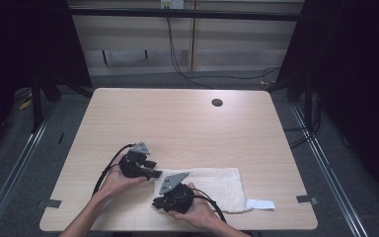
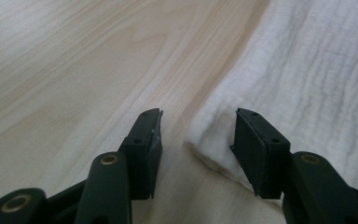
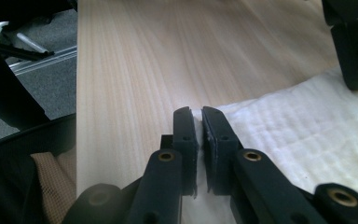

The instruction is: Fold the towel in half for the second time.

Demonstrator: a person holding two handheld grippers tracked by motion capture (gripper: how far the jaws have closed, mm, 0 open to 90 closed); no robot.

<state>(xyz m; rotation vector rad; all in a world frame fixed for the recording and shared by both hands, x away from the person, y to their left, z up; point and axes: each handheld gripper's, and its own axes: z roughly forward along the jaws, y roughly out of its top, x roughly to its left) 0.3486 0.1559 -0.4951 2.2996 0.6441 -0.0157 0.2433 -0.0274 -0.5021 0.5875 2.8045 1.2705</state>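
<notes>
**Both grippers at left end of white cloth, one corner pinched**

Right gripper point(image 3: 199, 116), nearest the camera at the table's point(image 1: 187, 113) front edge, has its jaws clamped on the near-left corner of the white cloth point(image 1: 212, 185); a thin fold shows between the pads. Left gripper point(image 2: 198, 126) sits at the far-left corner, jaws half-closed and straddling the cloth's edge, pads not pressing yet. Likely reason: grab both left corners to lift or fold the cloth over. Cloth lies flat at front centre-right of the table, long axis running left-right along the front edge, tagged end point(image 1: 260, 204) pointing right, away from the grippers.
</notes>
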